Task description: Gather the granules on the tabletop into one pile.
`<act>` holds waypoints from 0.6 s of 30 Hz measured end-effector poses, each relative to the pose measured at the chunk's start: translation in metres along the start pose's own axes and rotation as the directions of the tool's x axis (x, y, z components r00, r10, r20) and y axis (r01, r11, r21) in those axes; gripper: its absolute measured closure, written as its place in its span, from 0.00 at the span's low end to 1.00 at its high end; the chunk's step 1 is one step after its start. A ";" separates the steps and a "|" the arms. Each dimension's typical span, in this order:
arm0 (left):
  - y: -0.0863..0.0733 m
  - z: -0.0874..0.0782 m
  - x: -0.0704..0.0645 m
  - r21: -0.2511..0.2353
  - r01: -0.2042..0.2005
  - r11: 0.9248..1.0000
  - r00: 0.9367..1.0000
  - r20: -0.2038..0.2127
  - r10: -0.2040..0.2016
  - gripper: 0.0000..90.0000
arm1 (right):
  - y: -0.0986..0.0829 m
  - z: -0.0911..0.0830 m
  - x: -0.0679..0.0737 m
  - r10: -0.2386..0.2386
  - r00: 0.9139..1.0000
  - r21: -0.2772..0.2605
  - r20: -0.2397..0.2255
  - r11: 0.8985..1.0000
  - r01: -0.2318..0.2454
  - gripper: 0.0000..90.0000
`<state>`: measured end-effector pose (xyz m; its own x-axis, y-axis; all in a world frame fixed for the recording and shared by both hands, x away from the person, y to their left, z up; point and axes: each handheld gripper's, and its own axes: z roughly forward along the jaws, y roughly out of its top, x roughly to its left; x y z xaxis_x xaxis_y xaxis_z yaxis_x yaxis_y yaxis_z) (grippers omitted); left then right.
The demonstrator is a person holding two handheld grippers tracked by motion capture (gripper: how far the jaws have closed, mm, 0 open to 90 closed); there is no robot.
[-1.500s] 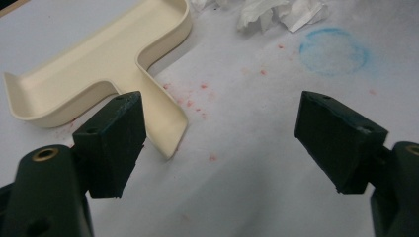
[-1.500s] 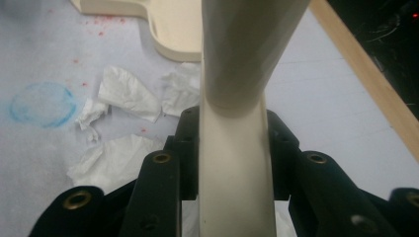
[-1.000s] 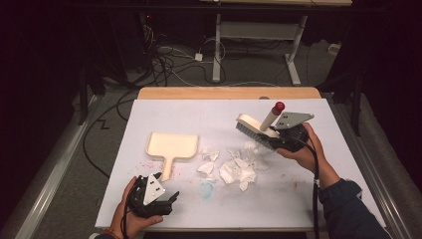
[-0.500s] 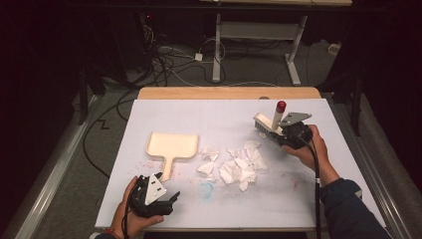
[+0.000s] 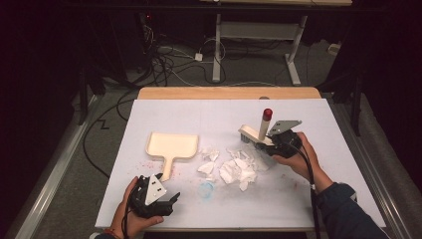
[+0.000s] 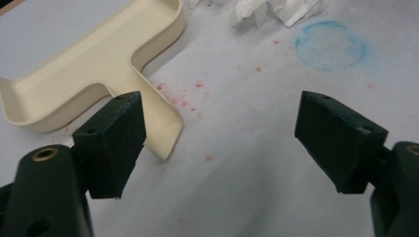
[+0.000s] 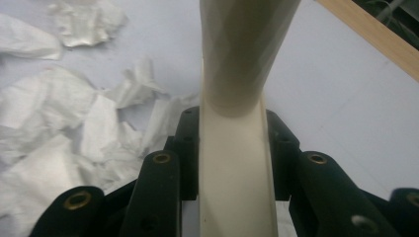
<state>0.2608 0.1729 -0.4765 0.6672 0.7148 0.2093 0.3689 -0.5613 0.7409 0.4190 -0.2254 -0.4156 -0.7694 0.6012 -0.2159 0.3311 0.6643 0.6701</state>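
The left tongs [image 5: 169, 201] hover open over the table [image 5: 318, 199], the dustpan [image 5: 171, 146] just beyond them. The right tongs [image 5: 266, 144] grip the brush [image 5: 259, 130] by its handle, paper scraps [image 5: 234, 167] beside them.

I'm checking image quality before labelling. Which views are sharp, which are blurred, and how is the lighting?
High view: the white table is evenly lit, the room behind dark; the paper scraps look soft. Left gripper view: the dustpan and stains are crisp, the open left gripper dark. Right gripper view: the brush handle, clamped in the right gripper, is close and blurred.
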 end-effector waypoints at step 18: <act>0.001 0.000 0.000 -0.015 -0.012 1.000 1.000 -0.008 0.012 0.21 | 0.010 -0.025 0.026 0.037 0.999 -0.105 -0.003 0.994 -0.037 0.76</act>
<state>0.2610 0.1719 -0.4759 0.6663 0.7114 0.2234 0.3512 -0.5637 0.7476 0.3889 -0.2143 -0.3966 -0.7580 0.6242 -0.1892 0.3001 0.5913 0.7485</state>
